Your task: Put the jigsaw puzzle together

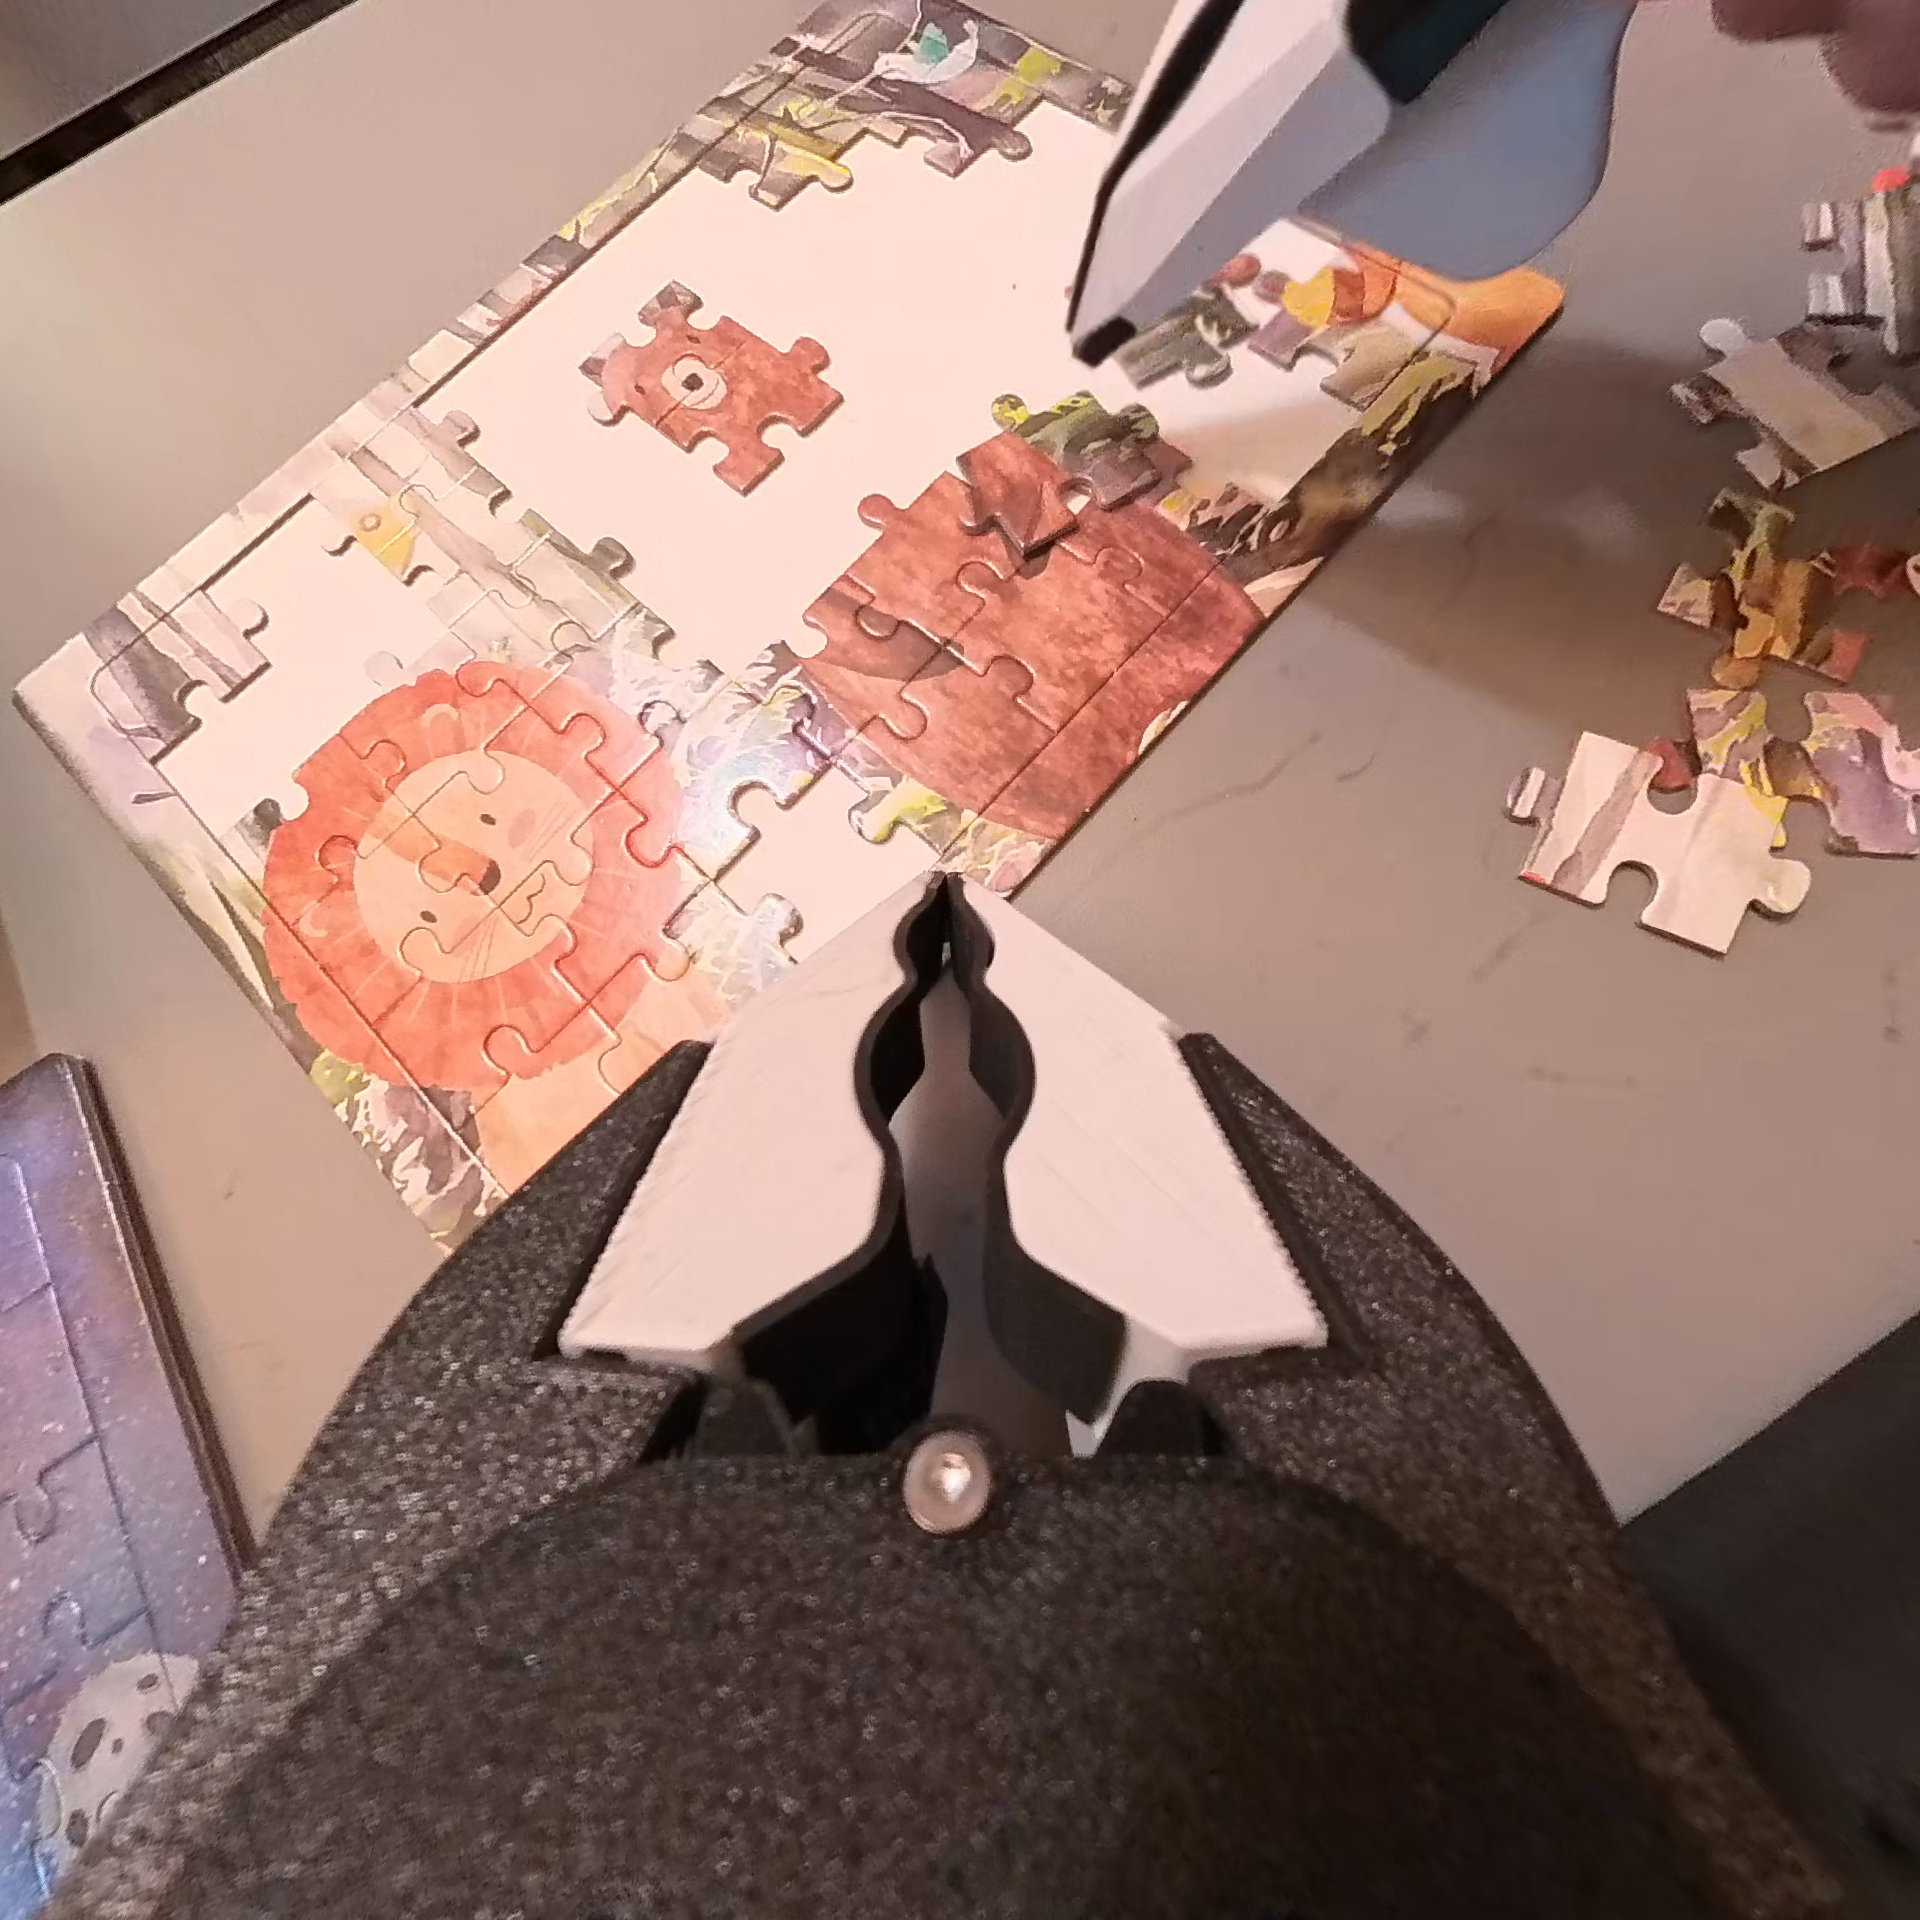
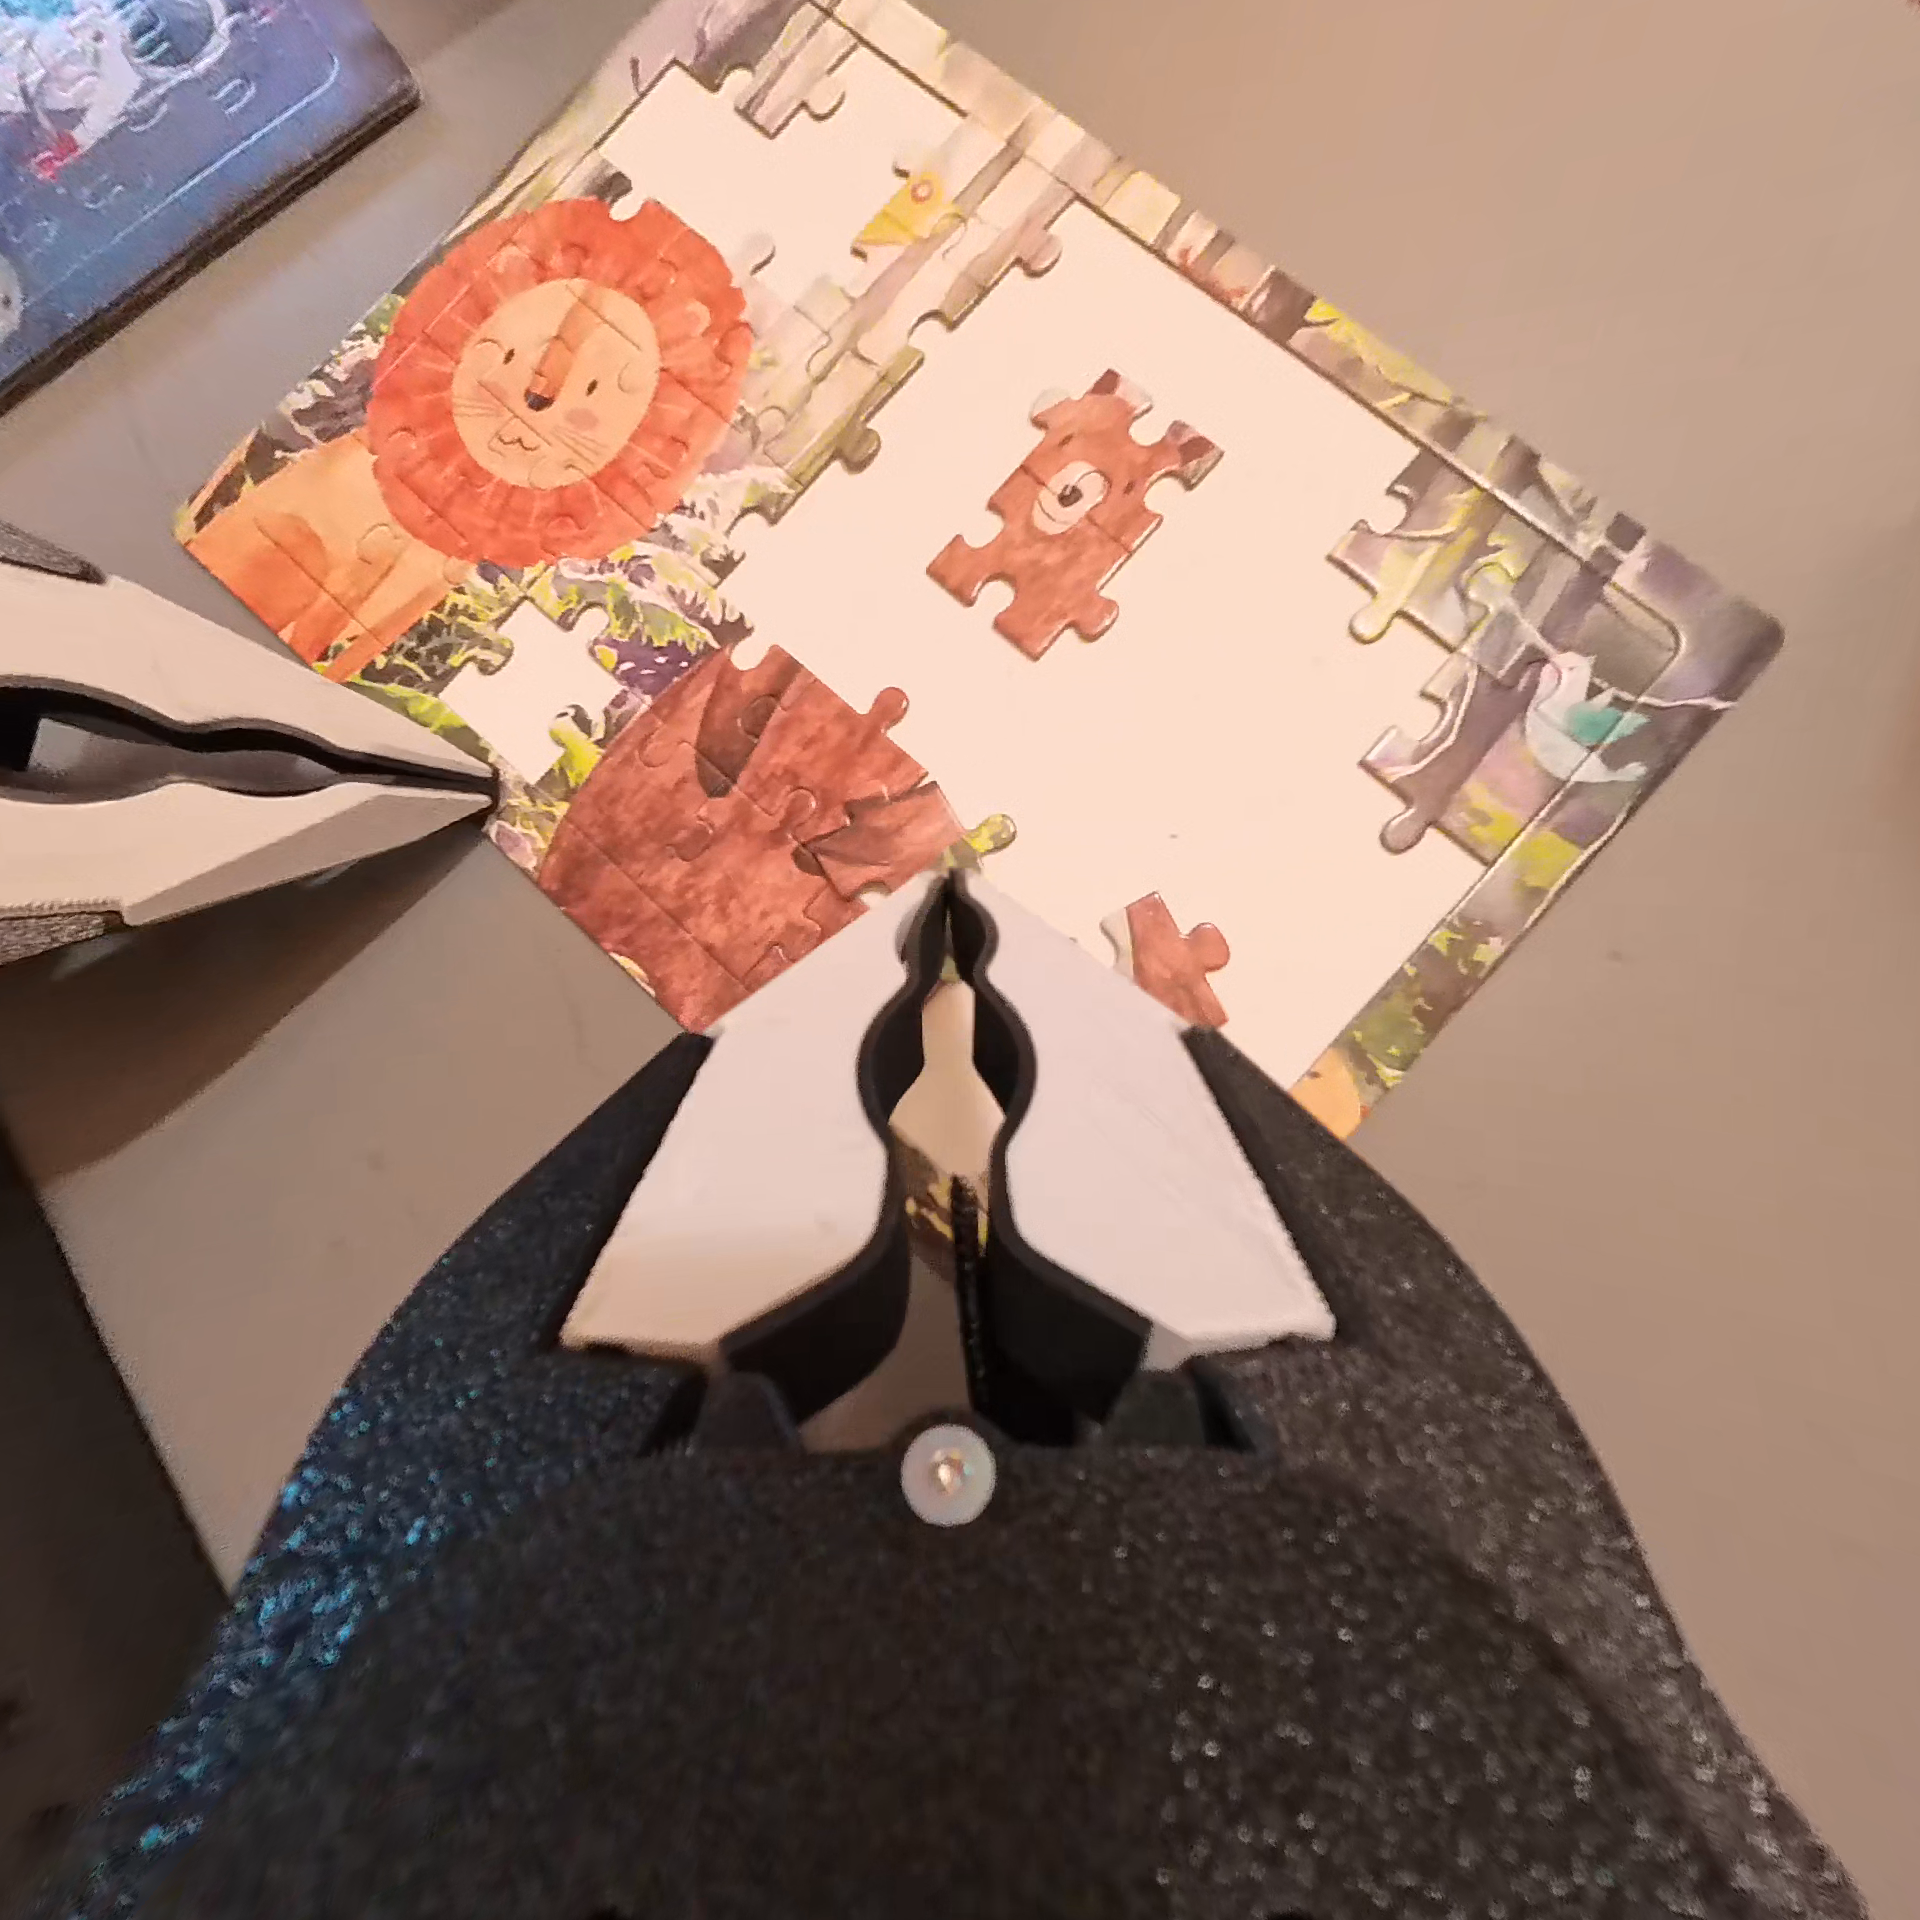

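The jigsaw board [image 1: 914, 260] lies on the grey table, partly filled, with a lion [image 1: 457, 873], a brown bear body [image 1: 1049, 665] and a separate bear-face cluster [image 1: 717, 384]. One brown piece [image 1: 1023, 504] lies askew on top of the bear body; it also shows in the right wrist view [image 2: 873, 821]. My left gripper [image 1: 948, 883] is shut with nothing in it, its tips at the board's near edge; it also shows in the right wrist view [image 2: 486, 795]. My right gripper [image 2: 951, 883] is shut right beside the askew piece, with no piece seen between its pads. It also shows in the left wrist view [image 1: 1101, 343].
Several loose pieces [image 1: 1662, 862] lie on the table to the right of the board. A dark puzzle box [image 1: 83, 1351] sits at the left; it also shows in the right wrist view [image 2: 156, 156]. Another brown piece [image 2: 1174, 956] lies on the board's bare part. The tips of one gripper are about 11 cm away from the tips of the other.
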Demonstrator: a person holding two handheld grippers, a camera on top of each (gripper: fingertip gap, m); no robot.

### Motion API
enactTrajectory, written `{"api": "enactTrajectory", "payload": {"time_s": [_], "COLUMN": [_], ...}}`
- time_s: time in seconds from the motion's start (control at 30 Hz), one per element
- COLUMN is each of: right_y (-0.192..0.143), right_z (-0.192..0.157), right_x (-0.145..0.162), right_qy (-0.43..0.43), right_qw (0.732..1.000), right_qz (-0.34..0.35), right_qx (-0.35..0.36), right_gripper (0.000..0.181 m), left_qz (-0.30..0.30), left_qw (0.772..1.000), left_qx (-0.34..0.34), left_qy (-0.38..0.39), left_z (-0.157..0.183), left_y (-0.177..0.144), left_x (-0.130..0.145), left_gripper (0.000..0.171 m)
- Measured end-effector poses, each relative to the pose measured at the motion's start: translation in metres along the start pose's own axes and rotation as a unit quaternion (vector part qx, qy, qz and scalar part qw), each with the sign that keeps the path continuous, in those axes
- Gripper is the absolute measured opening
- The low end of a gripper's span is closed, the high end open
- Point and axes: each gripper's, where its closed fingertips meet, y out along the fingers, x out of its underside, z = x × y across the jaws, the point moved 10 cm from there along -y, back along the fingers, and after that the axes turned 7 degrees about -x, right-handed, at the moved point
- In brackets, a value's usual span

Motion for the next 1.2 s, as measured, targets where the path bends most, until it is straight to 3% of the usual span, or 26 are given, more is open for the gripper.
{"api": "enactTrajectory", "payload": {"time_s": [0.1, 0.2, 0.73, 1.07, 1.2], "right_y": [0.004, 0.014, 0.015, 0.009, 0.008], "right_z": [-0.01, -0.011, 0.002, 0.004, 0.008], "right_x": [-0.001, 0.003, 0.001, -0.001, -0.004], "right_qy": [-0.044, -0.078, -0.104, -0.174, -0.143], "right_qw": [0.999, 0.995, 0.993, 0.983, 0.989], "right_qz": [-0.006, -0.051, -0.048, -0.058, -0.04], "right_qx": [-0.013, 0.036, -0.007, 0.024, 0.027], "right_gripper": [0.001, 0.001, 0.0, 0.0, 0.001], "left_qz": [0.0, 0.0, 0.0, 0.0, 0.0], "left_qw": [1.0, 1.0, 1.0, 1.0, 1.0], "left_qx": [0.0, 0.001, 0.0, -0.001, -0.001], "left_qy": [-0.001, -0.001, 0.001, 0.001, 0.001], "left_z": [0.0, 0.0, 0.001, 0.001, 0.001], "left_y": [0.0, 0.0, 0.0, 0.0, 0.0], "left_x": [0.0, 0.0, 0.0, 0.0, 0.0], "left_gripper": [0.0, 0.0, 0.0, 0.0, 0.0]}}
